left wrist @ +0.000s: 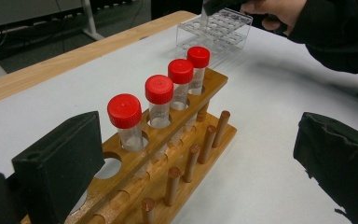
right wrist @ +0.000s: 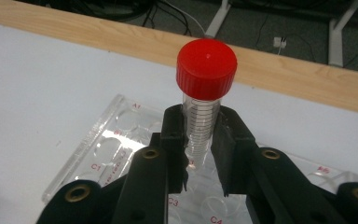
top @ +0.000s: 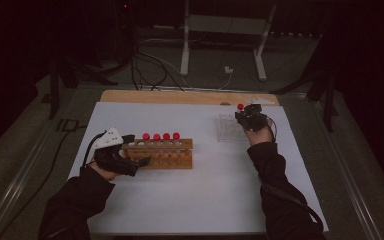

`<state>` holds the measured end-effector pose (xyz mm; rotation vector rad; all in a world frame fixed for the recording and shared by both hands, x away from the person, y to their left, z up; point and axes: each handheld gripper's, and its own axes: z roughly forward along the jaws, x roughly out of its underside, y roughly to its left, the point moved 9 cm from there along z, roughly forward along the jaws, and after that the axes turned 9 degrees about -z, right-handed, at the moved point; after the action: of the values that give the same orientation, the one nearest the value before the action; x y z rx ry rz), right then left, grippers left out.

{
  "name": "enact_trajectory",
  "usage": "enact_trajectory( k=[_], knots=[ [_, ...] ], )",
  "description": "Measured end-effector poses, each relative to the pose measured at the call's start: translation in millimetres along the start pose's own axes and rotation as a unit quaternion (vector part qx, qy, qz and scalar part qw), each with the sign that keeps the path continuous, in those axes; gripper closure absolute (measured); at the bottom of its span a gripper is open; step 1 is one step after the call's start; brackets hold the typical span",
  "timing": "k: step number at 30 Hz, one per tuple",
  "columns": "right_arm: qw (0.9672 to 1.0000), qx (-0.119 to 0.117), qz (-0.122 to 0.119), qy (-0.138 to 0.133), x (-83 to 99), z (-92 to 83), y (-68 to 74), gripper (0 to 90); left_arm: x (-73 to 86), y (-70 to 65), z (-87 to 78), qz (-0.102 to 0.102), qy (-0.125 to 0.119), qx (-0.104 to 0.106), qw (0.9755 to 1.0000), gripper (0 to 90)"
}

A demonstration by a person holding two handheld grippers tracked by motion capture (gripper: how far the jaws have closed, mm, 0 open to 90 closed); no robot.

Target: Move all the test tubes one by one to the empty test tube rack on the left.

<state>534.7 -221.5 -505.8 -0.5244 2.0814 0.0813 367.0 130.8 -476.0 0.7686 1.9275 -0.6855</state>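
Black sleeves (top: 275,170), black grippers with brass-ringed screw holes, seemingly a grey plate (top: 108,137) on the left one.

The room is dark, and light falls mainly on the white tabletop (top: 190,200). A wooden edge (top: 180,97) runs along its far side. Beyond this edge, a white table frame (top: 225,30) stands on the grey floor (top: 290,65), with black cables (top: 145,65) lying left of the frame.

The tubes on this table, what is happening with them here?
A person works with two grippers. The right gripper is shut on a red-capped tube, upright over the clear rack. The left gripper is open around one end of the wooden rack, where four capped tubes stand in a row.
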Motion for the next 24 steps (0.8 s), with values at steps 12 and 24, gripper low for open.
enact_trajectory(
  k=[12,24],
  knots=[
    [0.9996,0.003,-0.018,-0.02,-16.5,-20.6,-1.8,74.5,-1.5,-3.4,-1.4,0.006,0.002,0.004,1.0,2.2],
    [0.9988,0.004,-0.036,-0.034,-30.8,-42.3,-1.2,74.4,-4.6,-8.0,-2.3,0.006,0.001,0.01,0.9999,2.2]
  ],
)
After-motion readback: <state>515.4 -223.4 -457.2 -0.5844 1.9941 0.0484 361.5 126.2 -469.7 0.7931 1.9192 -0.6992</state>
